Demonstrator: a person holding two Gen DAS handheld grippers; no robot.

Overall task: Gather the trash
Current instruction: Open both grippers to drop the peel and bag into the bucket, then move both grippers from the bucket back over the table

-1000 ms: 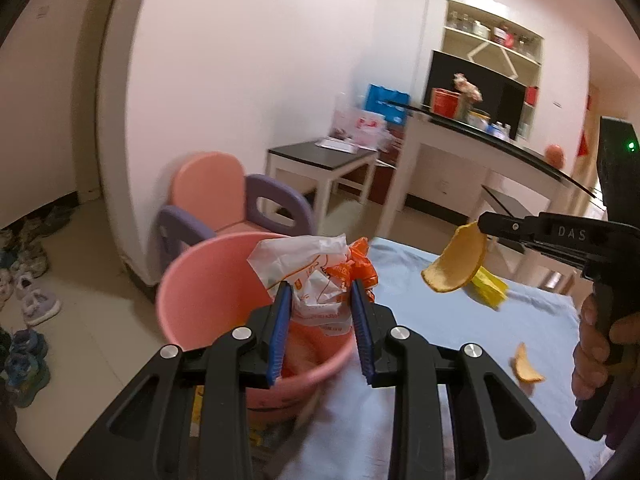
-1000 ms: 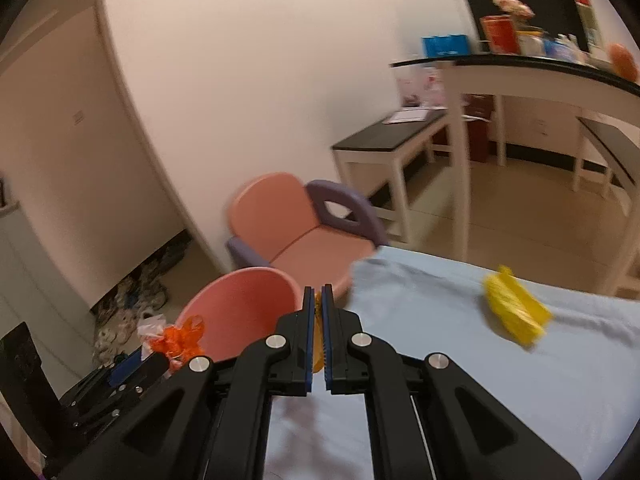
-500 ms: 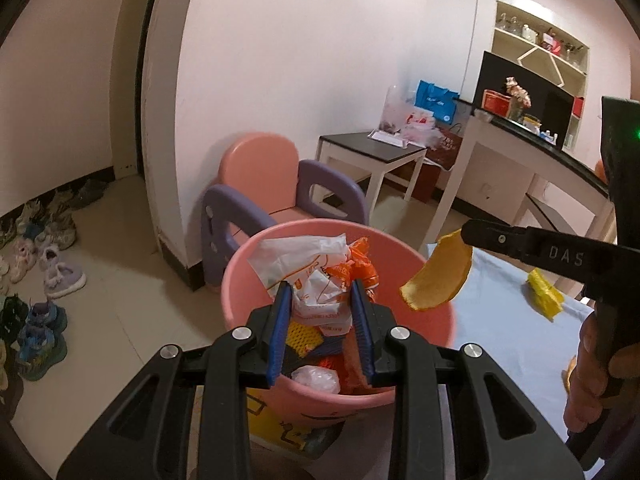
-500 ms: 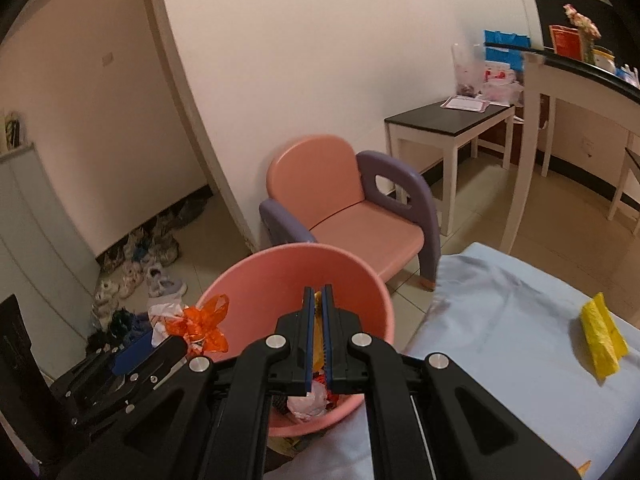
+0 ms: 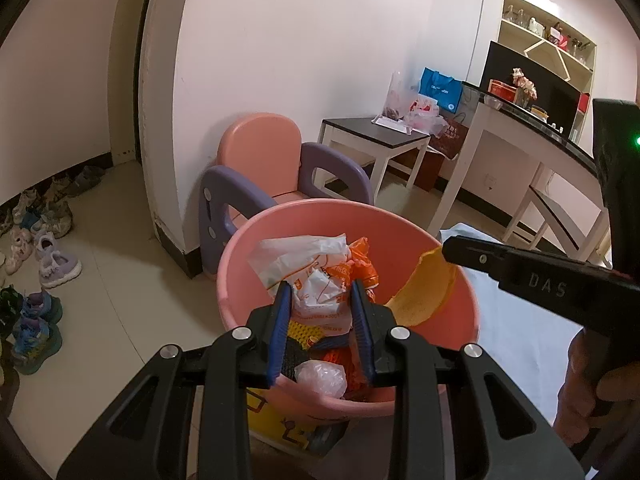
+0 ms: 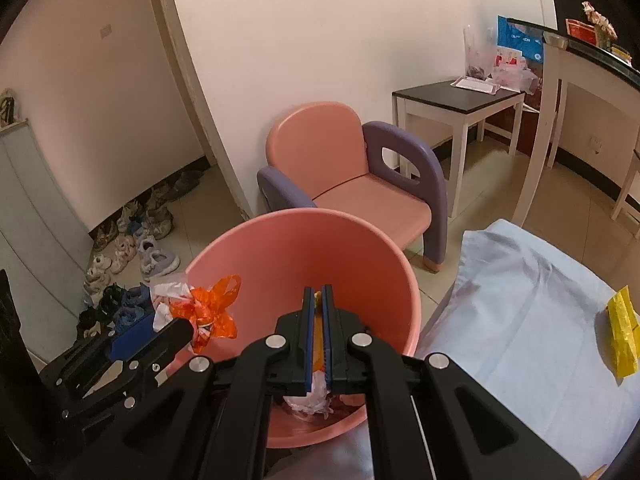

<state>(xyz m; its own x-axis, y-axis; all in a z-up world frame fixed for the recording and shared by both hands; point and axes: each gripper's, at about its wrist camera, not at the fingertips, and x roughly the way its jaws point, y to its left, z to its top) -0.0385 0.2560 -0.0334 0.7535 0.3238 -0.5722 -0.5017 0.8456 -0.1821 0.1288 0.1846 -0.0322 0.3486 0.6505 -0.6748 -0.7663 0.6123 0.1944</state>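
Both grippers angle downward over the pink bucket (image 5: 348,248), which stands beside the cloth-covered counter (image 6: 520,300).

The left gripper (image 5: 322,312) is half spread and pinches a crumpled white and orange plastic bag (image 5: 316,268) between its blue pads, above the trash already in the bucket.

The right gripper (image 6: 317,336) is pressed together on a curved orange peel (image 5: 424,292), held over the bucket's right side. A hand (image 5: 588,392) grips its handle.

1 yellow wrapper (image 6: 622,332) lies on the counter.
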